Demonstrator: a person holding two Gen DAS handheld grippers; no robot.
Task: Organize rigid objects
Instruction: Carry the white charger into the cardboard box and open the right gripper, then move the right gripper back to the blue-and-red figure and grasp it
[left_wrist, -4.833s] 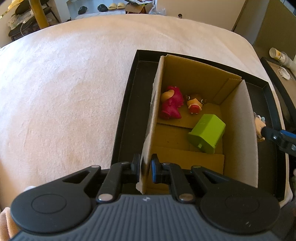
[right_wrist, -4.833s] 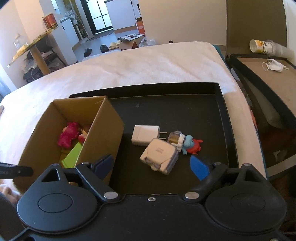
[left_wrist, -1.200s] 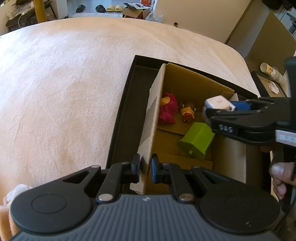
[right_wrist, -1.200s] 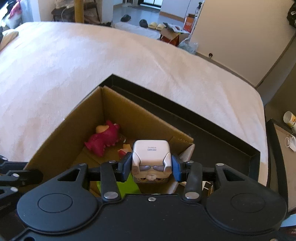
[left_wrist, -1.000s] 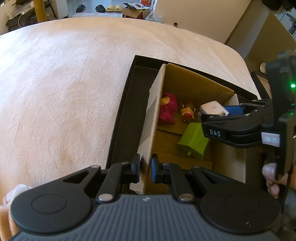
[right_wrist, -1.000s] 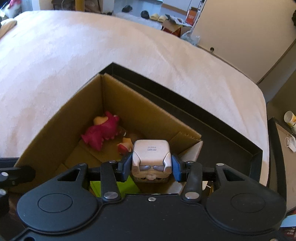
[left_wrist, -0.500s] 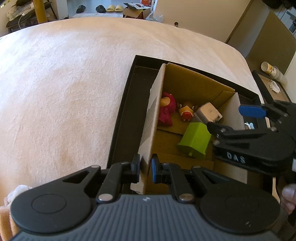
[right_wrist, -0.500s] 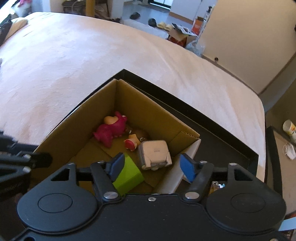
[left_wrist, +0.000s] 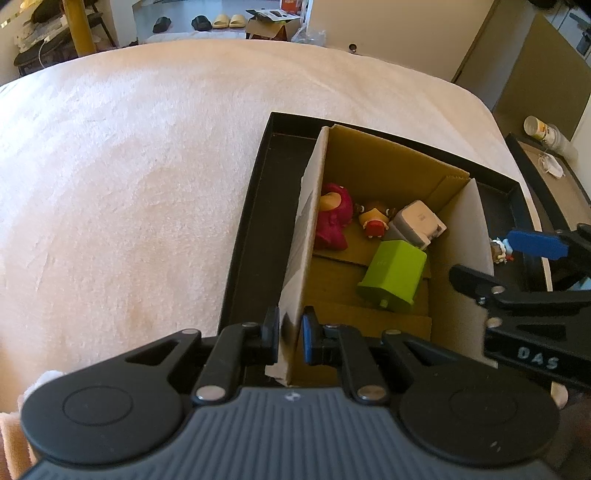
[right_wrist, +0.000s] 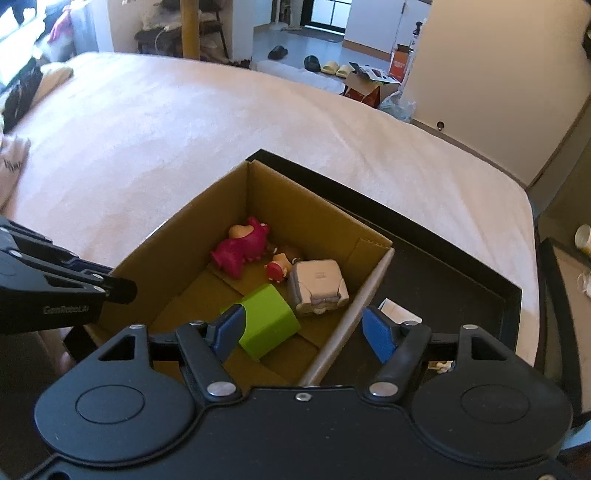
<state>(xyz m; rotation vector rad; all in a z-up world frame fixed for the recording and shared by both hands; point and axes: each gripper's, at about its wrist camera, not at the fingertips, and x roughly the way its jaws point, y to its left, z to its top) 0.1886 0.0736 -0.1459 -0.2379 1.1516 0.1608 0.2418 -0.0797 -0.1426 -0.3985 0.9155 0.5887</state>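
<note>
We held cardboard box (left_wrist: 388, 162) wall clamped in left gripper (left_wrist: 290, 334). Right gripper (right_wrist: 303, 328) jaws had just been opening, nothing between; white cube charger (right_wrist: 317, 286) lay in box beside green block (right_wrist: 267, 321). Next, we judged: fetch remaining pieces from black tray (right_wrist: 461, 273).

Left gripper (left_wrist: 290, 338) is clamped on the near end of the cardboard box's (left_wrist: 388, 162) left wall, one pad each side of the card. Box sits in a black tray (left_wrist: 255, 206) on the pale blanket (left_wrist: 129, 184); inside are a magenta plush toy (left_wrist: 332, 221), a small red-and-brown figure (left_wrist: 375, 219), a white cube toy (left_wrist: 419, 223) and a green block (left_wrist: 395, 275), cube touching the block's far edge. Right gripper (left_wrist: 506, 262) at the right edge, blue pads apart with nothing between them, jaws just opened; a small figure (left_wrist: 498, 249) shows beyond the box's right wall.
</note>
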